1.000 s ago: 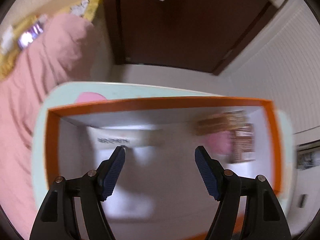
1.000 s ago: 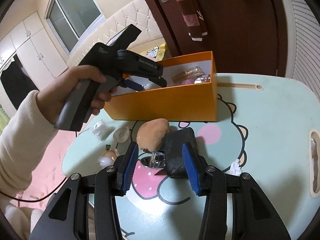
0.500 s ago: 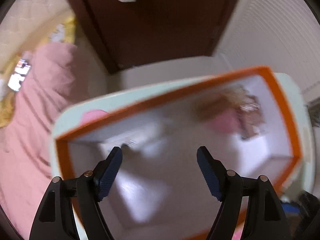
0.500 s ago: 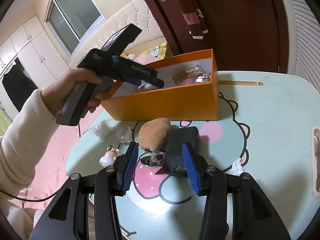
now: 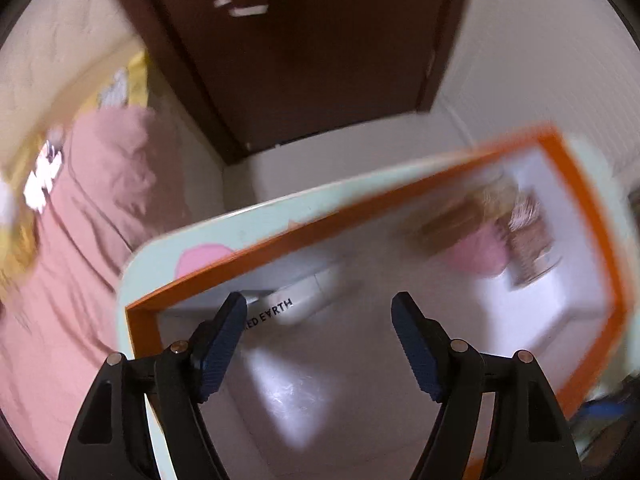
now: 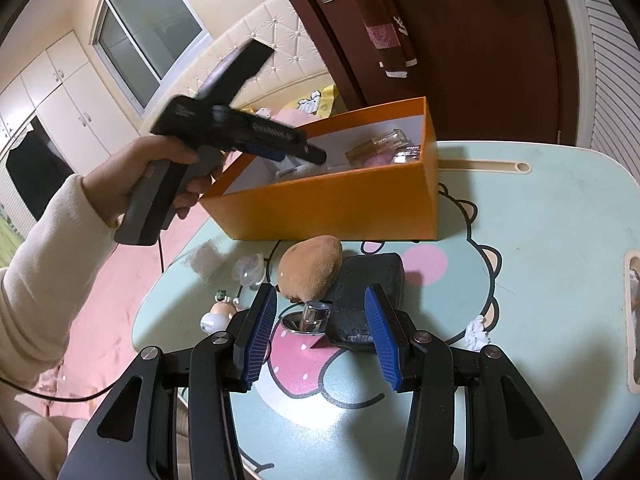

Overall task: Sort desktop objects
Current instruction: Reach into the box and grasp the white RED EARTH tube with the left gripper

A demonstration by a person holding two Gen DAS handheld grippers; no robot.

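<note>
Your left tool (image 5: pixel 320 312) wide and empty over the orange box (image 6: pixel 332 204), white tube (image 5: pixel 296 304) at 12 o'clock, your right tool (image 6: pixel 320 304) part-open, empty above the tabletop (image 6: pixel 540 240).

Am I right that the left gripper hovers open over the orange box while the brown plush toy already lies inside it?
Not quite: the brown plush toy lies on the table in front of the orange box, as the right wrist view shows. The left gripper does hover open over it.

free: orange box (image 6: pixel 340 204) open top | blocked: plush toy (image 6: pixel 310 266) beside black pouch (image 6: pixel 370 294)
</note>
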